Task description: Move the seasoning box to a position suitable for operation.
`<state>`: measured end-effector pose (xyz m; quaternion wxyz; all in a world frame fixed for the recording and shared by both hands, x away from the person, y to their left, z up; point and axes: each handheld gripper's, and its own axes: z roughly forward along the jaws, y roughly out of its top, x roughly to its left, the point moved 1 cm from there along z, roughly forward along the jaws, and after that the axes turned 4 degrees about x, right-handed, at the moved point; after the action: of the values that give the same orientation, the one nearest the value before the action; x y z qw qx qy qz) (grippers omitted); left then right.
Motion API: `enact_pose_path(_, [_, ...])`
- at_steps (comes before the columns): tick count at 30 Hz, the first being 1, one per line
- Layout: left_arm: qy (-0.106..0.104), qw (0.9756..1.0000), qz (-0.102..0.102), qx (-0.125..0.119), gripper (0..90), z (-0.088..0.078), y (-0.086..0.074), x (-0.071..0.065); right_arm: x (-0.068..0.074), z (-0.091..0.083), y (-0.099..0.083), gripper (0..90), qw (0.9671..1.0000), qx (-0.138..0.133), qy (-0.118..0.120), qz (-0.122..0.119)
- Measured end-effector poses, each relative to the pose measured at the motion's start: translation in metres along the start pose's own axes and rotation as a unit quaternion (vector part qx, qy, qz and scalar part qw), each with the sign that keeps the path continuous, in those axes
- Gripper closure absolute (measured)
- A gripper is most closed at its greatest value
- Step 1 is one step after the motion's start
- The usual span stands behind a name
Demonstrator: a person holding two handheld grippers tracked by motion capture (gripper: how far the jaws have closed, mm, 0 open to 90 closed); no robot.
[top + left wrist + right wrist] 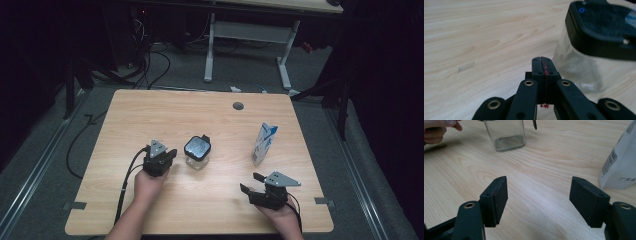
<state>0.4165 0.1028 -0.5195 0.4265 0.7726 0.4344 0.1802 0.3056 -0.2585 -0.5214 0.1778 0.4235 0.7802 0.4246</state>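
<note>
A clear square glass jar (pixel 197 152) with a black lid stands near the middle of the wooden table (pixel 150 110). My left gripper (pixel 169 154) rests just left of the jar, its jaws pressed together with nothing between them; in the left gripper view the shut fingertips (pixel 541 65) sit beside the jar (pixel 579 67), apart from it. My right gripper (pixel 251 182) lies near the table's front right, open and empty; the right gripper view shows its pads (pixel 499 195) wide apart over bare wood. A white and blue carton (pixel 263 144) stands upright to the jar's right.
A round grommet hole (pixel 238 106) sits near the table's far edge. Tape marks (pixel 74 205) lie at the front corners. Cables and a second table's white legs (pixel 210 50) are on the floor beyond. A person's hand (pixel 436 130) holds the left gripper.
</note>
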Motion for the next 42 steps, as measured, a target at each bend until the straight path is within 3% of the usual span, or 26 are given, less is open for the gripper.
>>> enact_pose_path(6, [-0.009, 0.9999, 0.012, -0.004, 90.0, 0.016, 0.013, -0.002, 0.000, 0.001, -0.001, 34.1, 1.0000, 0.000, 0.003, -0.001])
enact_pose_path(17, [-0.025, 0.9992, 0.025, -0.017, 90.0, 0.015, 0.012, -0.010, 0.000, -0.001, -0.002, 37.7, 1.0000, -0.001, 0.009, 0.002])
enact_pose_path(31, [-0.040, 0.9982, 0.028, -0.035, 90.0, 0.000, 0.000, -0.023, -0.002, 0.000, -0.003, 39.4, 1.0000, -0.003, 0.004, 0.005])
enact_pose_path(42, [-0.066, 0.9960, 0.031, -0.051, 90.0, -0.023, -0.015, -0.056, -0.002, 0.000, -0.003, 39.7, 1.0000, -0.001, 0.004, 0.007])
